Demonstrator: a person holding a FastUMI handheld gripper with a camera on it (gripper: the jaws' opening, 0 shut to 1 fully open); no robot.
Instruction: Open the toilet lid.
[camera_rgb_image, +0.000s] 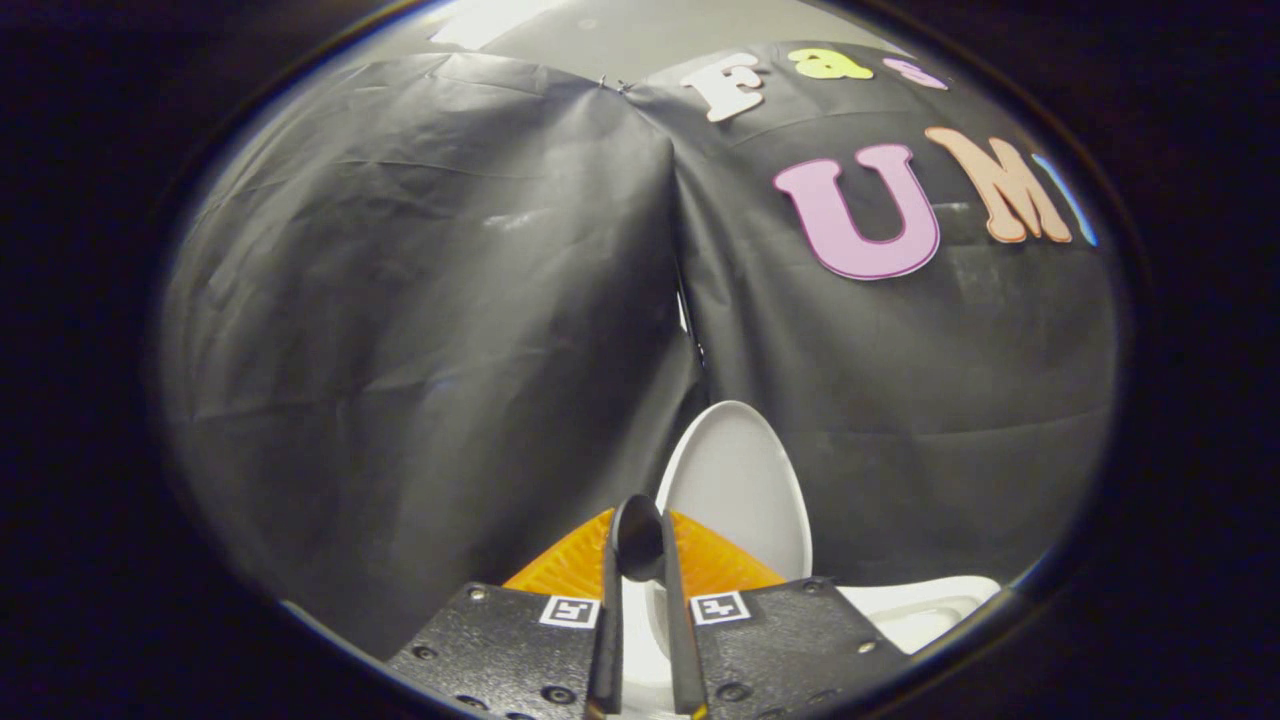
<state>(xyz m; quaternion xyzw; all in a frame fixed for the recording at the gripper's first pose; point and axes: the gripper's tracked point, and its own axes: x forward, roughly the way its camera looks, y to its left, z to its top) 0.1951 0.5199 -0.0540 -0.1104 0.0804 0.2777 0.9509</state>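
Observation:
The white toilet lid (745, 480) stands raised, nearly upright, against the black cloth wall just beyond the fingers and a little to their right. My gripper (637, 535) is shut, its two fingertips meeting in front of the lid's lower left rim. I cannot tell whether the tips touch the rim. A strip of white shows in the narrow gap lower down between the fingers. Below the lid and to the right lies the white toilet seat and bowl rim (925, 605).
Black cloth walls (430, 330) close in the space behind the toilet, meeting in a corner seam straight ahead above the lid. A pale ceiling (620, 30) shows above the cloth.

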